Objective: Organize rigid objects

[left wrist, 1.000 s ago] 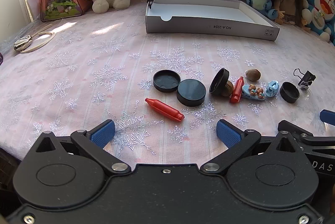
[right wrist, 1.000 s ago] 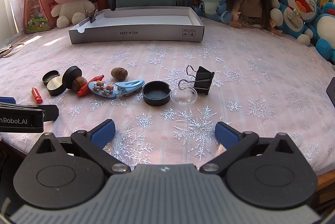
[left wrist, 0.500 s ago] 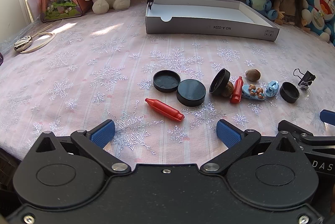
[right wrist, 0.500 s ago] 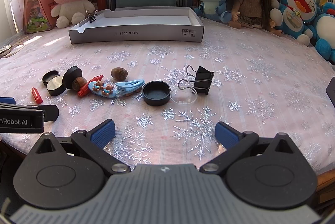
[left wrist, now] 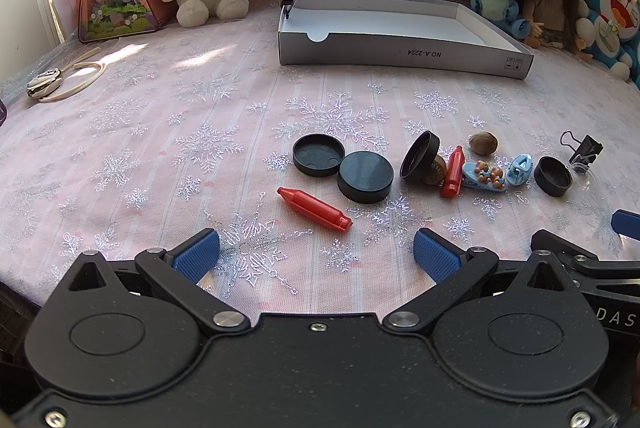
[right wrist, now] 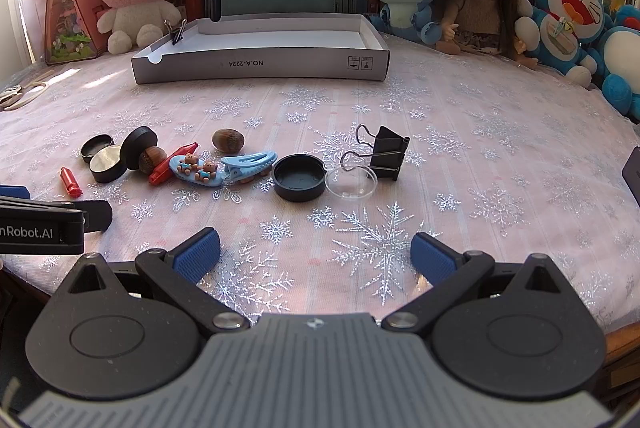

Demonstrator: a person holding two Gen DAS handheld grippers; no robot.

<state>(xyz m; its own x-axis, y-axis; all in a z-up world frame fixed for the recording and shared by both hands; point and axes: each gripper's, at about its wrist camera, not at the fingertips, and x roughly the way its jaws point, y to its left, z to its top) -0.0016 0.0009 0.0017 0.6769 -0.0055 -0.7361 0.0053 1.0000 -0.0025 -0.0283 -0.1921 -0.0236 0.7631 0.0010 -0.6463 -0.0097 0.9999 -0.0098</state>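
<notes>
Comparing with a second ago, nothing has shifted: both the left gripper (left wrist: 316, 248) and right gripper (right wrist: 315, 248) hover released, so sorting hasn't begun. The red crayon (left wrist: 314, 208), caps and clips lie scattered on the snowflake-clothed surface (left wrist: 160, 132); the white tray (left wrist: 400, 56) waits before plush toys

Left gripper (left wrist: 316, 248): matte black body, two raised round discs on top, triangular cut-outs at the outer link ends. Black linkage arms on silver pivot rivets, small screws at centre and bottom corners. Fingers (left wrist: 197, 255) carry blue ribbed pads. Right gripper (right wrist: 315, 249): same black linkage and blue pads, but a grey ribbed centre plate with a small logo. Side markings: white "nRobot.AI" on the left unit, "DAS" on the right unit.
</notes>
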